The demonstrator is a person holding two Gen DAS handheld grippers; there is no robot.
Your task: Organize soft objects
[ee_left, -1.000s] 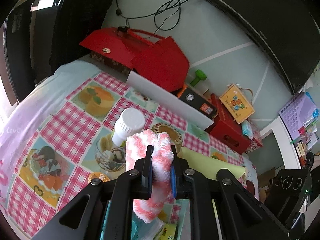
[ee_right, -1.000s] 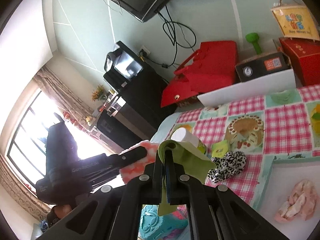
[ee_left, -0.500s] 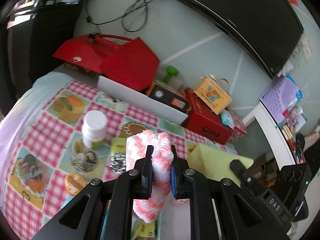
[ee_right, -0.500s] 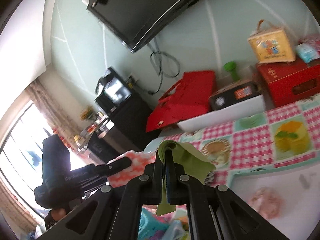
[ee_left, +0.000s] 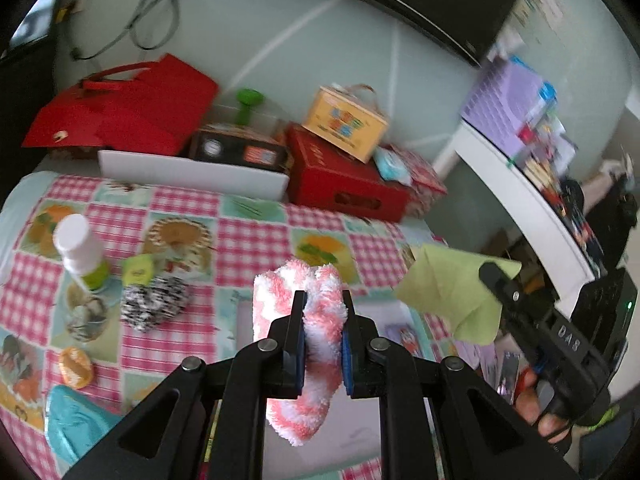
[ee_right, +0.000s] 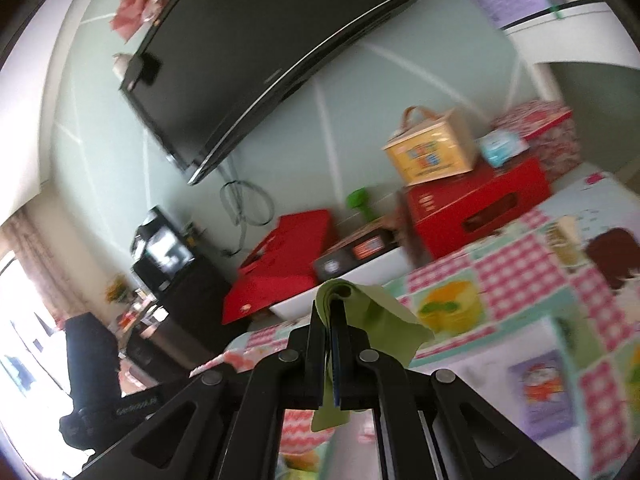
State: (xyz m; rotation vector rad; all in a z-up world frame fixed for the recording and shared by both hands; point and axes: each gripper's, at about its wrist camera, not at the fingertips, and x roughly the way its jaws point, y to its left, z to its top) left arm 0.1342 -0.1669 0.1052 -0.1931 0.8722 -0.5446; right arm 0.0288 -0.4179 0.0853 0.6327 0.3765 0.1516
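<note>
- The left gripper [ee_left: 323, 330], clamped on the pink-and-white fluffy cloth [ee_left: 300, 344], swings rightward over the counter [ee_left: 248, 240]: the white-capped bottle [ee_left: 78, 248] and the leopard-print scrunchie [ee_left: 154, 304] slide from beside the cloth to the far left of its view.
- The right gripper [ee_left: 490, 276] with the green cloth [ee_left: 452, 292] now shows fully at the right of the left wrist view, with the hand [ee_left: 532, 404] holding it.
- The right wrist view tips up and turns right: the red box [ee_right: 476, 208] and yellow carton [ee_right: 432, 156] move toward centre, and the bottle and scrunchie leave that view.

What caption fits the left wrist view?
Left hand-held gripper clamps a pink-and-white fluffy cloth above the checked tablecloth.
</note>
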